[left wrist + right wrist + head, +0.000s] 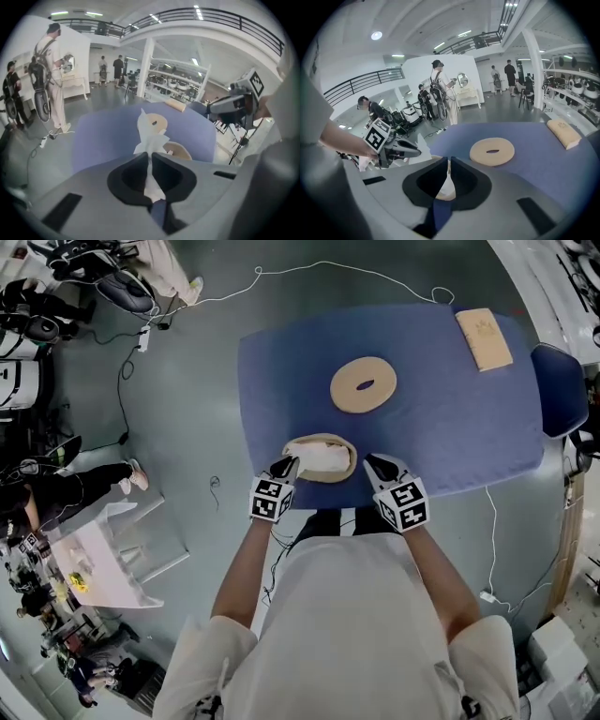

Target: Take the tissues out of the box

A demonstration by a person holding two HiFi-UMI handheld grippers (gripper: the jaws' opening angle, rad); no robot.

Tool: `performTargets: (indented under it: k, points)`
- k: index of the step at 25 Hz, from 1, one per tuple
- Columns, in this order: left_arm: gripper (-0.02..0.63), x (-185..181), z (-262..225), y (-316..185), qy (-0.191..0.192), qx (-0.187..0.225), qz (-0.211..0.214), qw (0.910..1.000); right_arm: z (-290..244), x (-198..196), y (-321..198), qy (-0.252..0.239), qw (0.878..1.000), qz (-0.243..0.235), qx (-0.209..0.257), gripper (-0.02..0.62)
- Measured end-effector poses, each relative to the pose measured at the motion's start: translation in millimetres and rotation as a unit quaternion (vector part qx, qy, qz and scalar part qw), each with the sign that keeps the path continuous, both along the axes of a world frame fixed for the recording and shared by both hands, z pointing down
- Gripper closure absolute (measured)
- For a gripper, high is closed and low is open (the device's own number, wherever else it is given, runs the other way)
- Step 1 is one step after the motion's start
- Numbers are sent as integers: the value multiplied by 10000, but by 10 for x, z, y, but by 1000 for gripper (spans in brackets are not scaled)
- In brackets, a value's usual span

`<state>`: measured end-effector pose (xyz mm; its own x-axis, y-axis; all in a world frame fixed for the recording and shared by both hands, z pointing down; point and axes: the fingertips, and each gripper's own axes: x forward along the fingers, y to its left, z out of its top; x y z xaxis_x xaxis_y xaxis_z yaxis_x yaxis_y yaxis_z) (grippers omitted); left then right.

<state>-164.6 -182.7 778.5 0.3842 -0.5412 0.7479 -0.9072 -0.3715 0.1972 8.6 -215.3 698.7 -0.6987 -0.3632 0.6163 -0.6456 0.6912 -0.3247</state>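
Presently, head view: box (319, 438) at 6 o'clock edge of blue table (450, 427), white tissue (323, 457) bulging from top. Left gripper (286, 468) at box's 9 o'clock, right gripper (375, 465) at 3 o'clock.
Left gripper view: jaws closed on tissue, sheet standing past tips.
Right gripper view: jaws nearly together, apparently clamping box rim.
Tissue light, limp, tear-prone: pinch upper fold, pull straight, keep box braced.

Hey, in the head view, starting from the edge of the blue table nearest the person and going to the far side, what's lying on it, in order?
round wooden box → slotted round disc → tan rectangular block, at the far right corner.
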Motion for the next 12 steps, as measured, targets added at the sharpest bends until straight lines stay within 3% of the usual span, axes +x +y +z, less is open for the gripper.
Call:
performTargets:
  k: [12]
  points:
    - [577,-350,-790,67,499,753,-1110,9897,-454,-100,-161,-80,9988,-262,397,551]
